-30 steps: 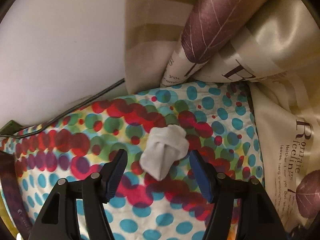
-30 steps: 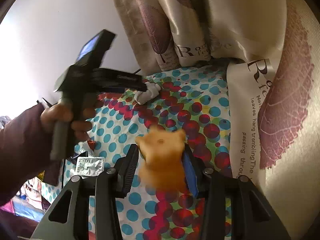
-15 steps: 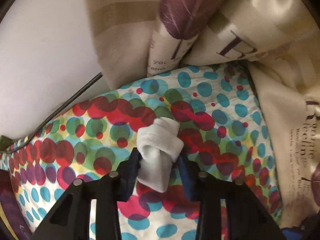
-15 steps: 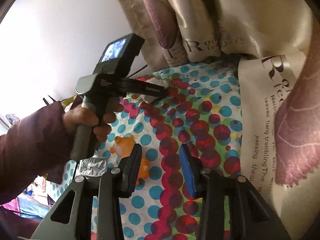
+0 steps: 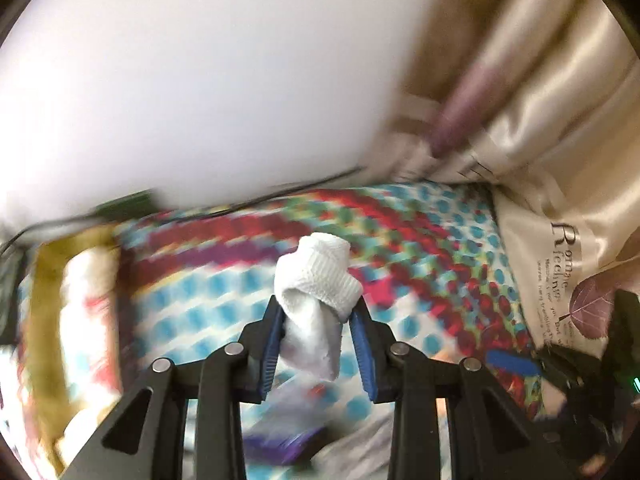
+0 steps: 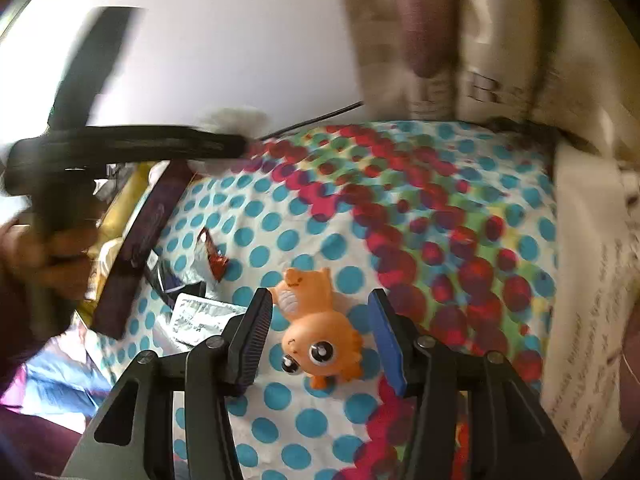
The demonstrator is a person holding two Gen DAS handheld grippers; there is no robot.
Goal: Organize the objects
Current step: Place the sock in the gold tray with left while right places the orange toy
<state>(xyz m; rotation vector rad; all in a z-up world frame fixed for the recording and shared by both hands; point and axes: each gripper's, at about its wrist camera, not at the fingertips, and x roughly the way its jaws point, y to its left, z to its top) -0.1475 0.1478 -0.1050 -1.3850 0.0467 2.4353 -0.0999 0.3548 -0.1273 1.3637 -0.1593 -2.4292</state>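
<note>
My left gripper (image 5: 316, 320) is shut on a white rolled sock (image 5: 316, 288) and holds it above the polka-dot bedsheet (image 5: 440, 248). In the right wrist view the left gripper (image 6: 236, 144) shows blurred at the upper left with the sock (image 6: 232, 118) at its tip. My right gripper (image 6: 320, 312) is open. An orange toy animal (image 6: 316, 320) lies on the bedsheet (image 6: 440, 220) between its fingers, untouched by the pads.
A beige curtain with purple leaves (image 5: 552, 160) hangs at the back and right. A white wall (image 5: 200, 80) is behind. A foil packet (image 6: 200, 316), a dark purple strip (image 6: 140, 240) and wrappers lie at the left. A cable (image 6: 316, 118) runs along the wall.
My left gripper has lifted the sock off the sheet and swung left. My right gripper has moved left, so the dropped orange toy now lies between its open fingers.
</note>
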